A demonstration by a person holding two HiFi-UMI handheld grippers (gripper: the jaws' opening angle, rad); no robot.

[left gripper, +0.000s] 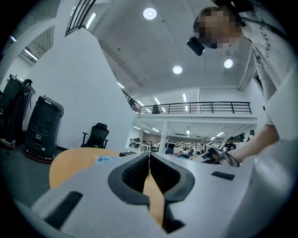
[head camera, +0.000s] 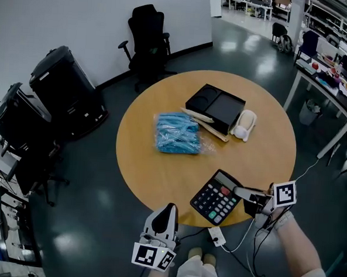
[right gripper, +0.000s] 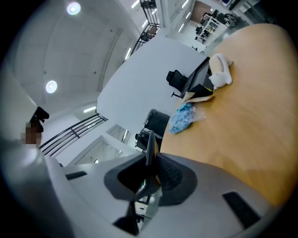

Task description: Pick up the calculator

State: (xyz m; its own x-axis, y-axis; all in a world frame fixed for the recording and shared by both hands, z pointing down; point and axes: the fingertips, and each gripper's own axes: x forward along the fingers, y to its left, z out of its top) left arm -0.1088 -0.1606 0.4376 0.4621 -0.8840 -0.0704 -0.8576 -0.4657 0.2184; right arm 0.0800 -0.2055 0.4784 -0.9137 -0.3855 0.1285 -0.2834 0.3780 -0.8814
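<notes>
Right gripper (head camera: pixel 244 195) fingers (right gripper: pixel 176 175) are nearly closed, pinched on the calculator (head camera: pixel 216 199) at its right edge by the display. Left gripper (head camera: pixel 168 209) fingers (left gripper: pixel 135 173) are pressed together with nothing held. The calculator is seen over the bench (head camera: pixel 154 169) near edge, long axis diagonal, display end pointed away to the right; black body, dark keys, a few coloured.

no legible txt or nos. anywhere, calculator (head camera: pixel 215 201) key labels too small
</notes>
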